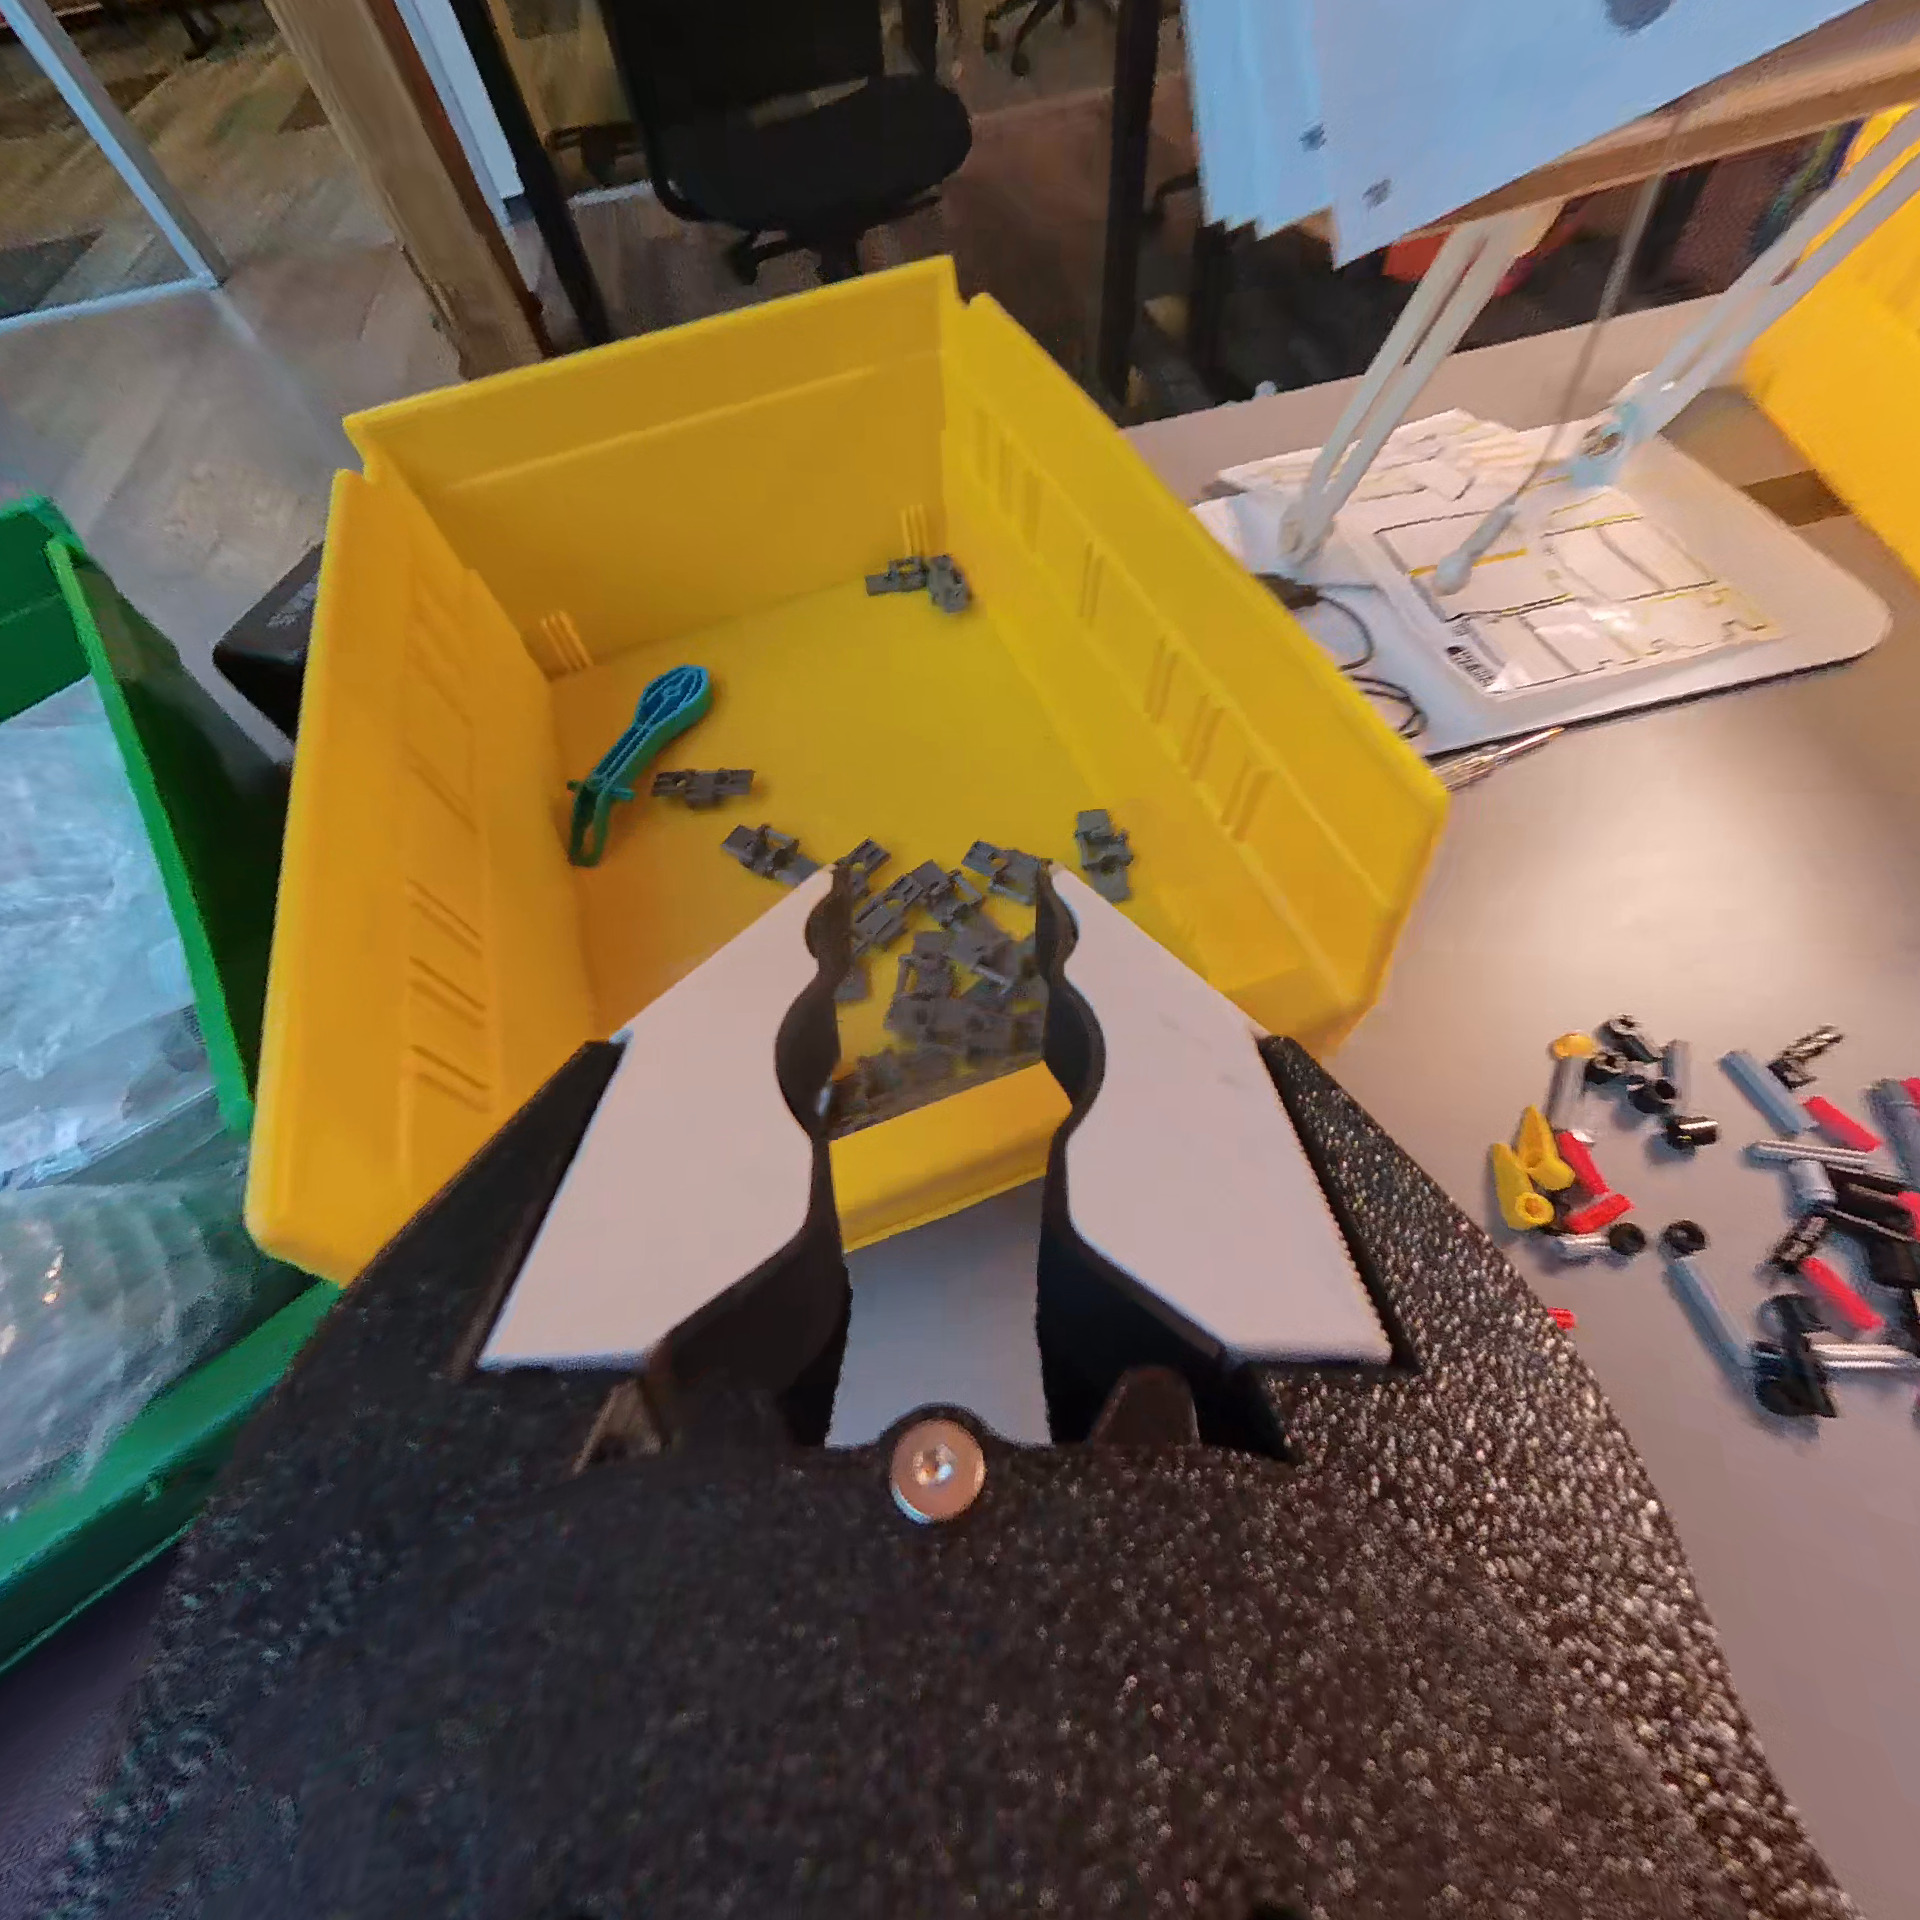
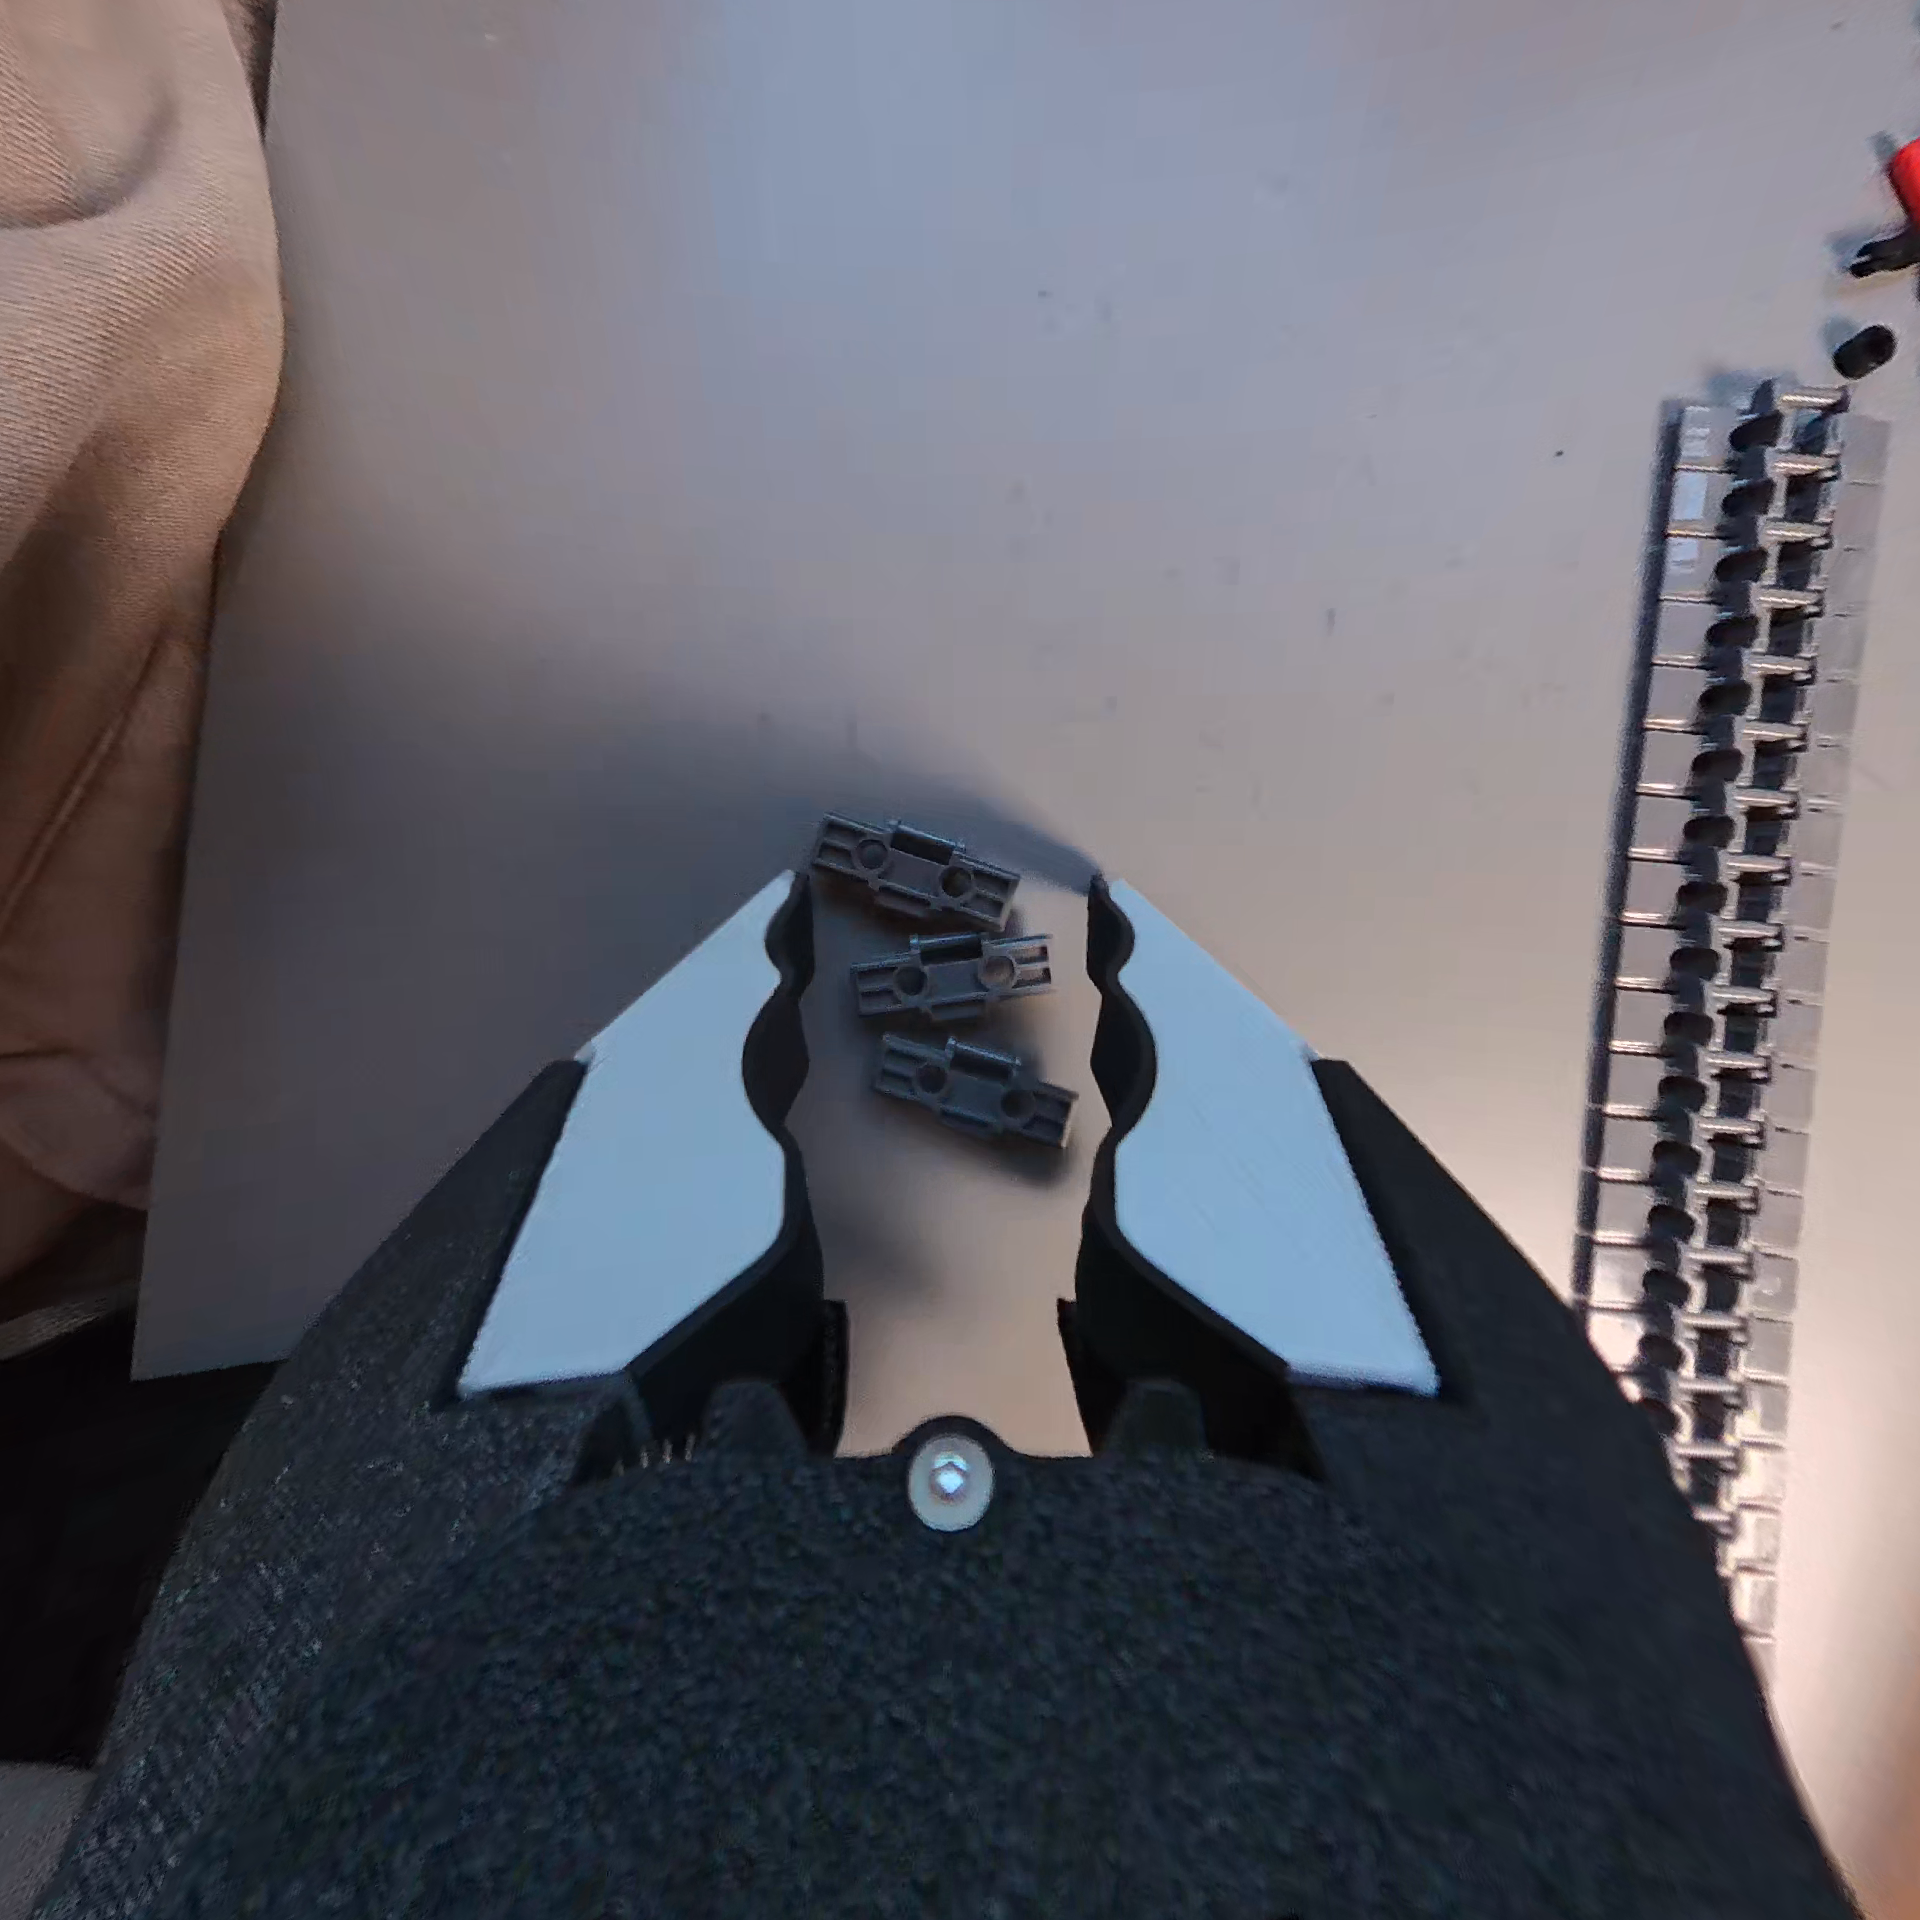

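Both grippers were spread and empty. Between the right gripper's (image 2: 940, 888) fingers lay three dark grey plastic track links (image 2: 961, 982) on the grey table (image 2: 727, 416). Ahead of the left gripper (image 1: 940, 878), a yellow plastic bin (image 1: 665, 488) held a heap of grey links (image 1: 951, 987).

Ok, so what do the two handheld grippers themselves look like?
Both match: the left gripper and right gripper have rough black bodies, light grey wedge fingers with wavy black inner pads, and one silver screw at the centre. No cables show.
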Action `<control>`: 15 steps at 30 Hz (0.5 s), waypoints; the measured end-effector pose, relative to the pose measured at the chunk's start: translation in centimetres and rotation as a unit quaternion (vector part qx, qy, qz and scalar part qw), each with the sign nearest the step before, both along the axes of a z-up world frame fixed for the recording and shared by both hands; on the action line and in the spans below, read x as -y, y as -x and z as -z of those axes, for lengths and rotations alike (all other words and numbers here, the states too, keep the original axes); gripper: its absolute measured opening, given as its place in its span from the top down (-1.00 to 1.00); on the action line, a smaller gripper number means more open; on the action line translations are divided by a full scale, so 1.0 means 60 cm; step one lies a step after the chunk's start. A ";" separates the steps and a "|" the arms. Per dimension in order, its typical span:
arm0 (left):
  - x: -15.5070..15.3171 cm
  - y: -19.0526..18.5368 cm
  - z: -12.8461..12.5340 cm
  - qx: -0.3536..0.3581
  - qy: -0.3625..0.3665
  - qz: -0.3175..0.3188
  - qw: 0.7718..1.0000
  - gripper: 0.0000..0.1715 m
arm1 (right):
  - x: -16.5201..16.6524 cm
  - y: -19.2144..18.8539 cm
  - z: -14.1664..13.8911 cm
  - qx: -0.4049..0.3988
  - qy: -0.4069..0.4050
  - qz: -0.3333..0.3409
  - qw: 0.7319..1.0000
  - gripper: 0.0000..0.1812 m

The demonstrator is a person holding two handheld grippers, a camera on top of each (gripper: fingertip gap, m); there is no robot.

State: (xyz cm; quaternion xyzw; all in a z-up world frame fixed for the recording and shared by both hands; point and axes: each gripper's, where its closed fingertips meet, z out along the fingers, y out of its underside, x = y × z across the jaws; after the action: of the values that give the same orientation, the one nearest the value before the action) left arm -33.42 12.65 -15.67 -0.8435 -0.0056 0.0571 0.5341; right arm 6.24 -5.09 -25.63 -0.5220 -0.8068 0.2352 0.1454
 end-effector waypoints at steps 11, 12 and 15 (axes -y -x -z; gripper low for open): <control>0.097 -0.377 -0.008 0.189 0.070 0.377 0.904 0.52 | -0.057 0.056 -0.062 -0.134 -0.087 0.054 0.986 0.72; 0.113 -0.410 -0.007 0.208 0.082 0.403 0.887 0.51 | -0.074 0.068 -0.083 -0.173 -0.108 0.073 0.976 0.71; 0.149 -0.487 -0.013 0.239 0.104 0.460 0.849 0.51 | -0.121 0.090 -0.136 -0.262 -0.192 0.126 0.937 0.72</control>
State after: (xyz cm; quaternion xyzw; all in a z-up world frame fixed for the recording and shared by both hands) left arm -4.22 3.73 -14.89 -0.7878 0.2617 -0.3980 0.3904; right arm 0.85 2.17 -17.45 -0.5018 -0.6975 0.1841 0.4773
